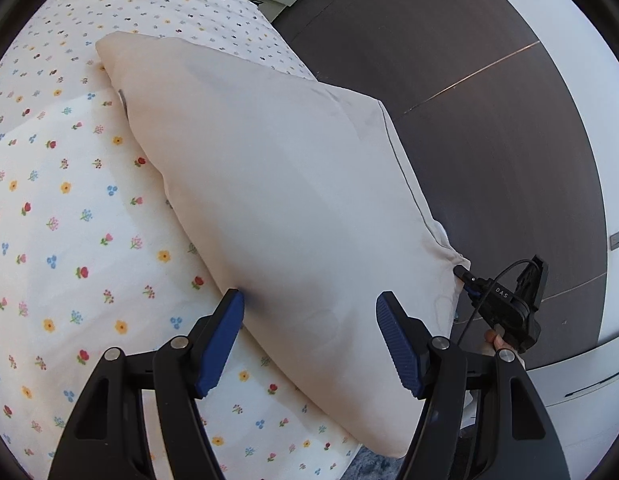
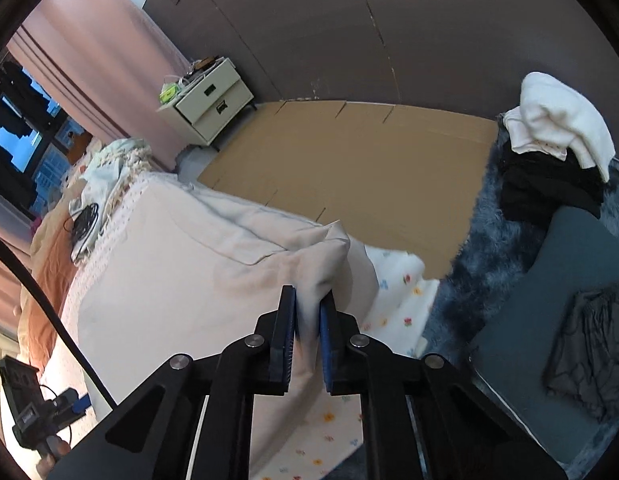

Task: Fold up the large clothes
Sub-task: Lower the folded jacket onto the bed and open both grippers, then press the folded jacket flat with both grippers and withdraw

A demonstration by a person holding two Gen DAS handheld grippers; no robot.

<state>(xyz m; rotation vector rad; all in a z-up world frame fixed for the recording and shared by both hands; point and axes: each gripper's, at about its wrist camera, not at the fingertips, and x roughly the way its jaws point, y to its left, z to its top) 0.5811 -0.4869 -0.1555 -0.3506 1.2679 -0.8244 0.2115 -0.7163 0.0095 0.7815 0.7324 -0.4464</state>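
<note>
A bed with a flowered sheet (image 1: 69, 216) fills the room's near side, against a dark wall. On it lies a large cream garment (image 1: 277, 200), folded over, reaching out ahead of both sets of jaws. The right gripper (image 2: 307, 320) has its jaws pinched on a bunched corner of that garment. The left gripper (image 1: 309, 320) holds its jaws spread, the cloth lying between and beyond them, unclamped. Off past the right jaws sit a cardboard sheet (image 2: 369, 160) and a pile of clothes (image 2: 553, 148).
</note>
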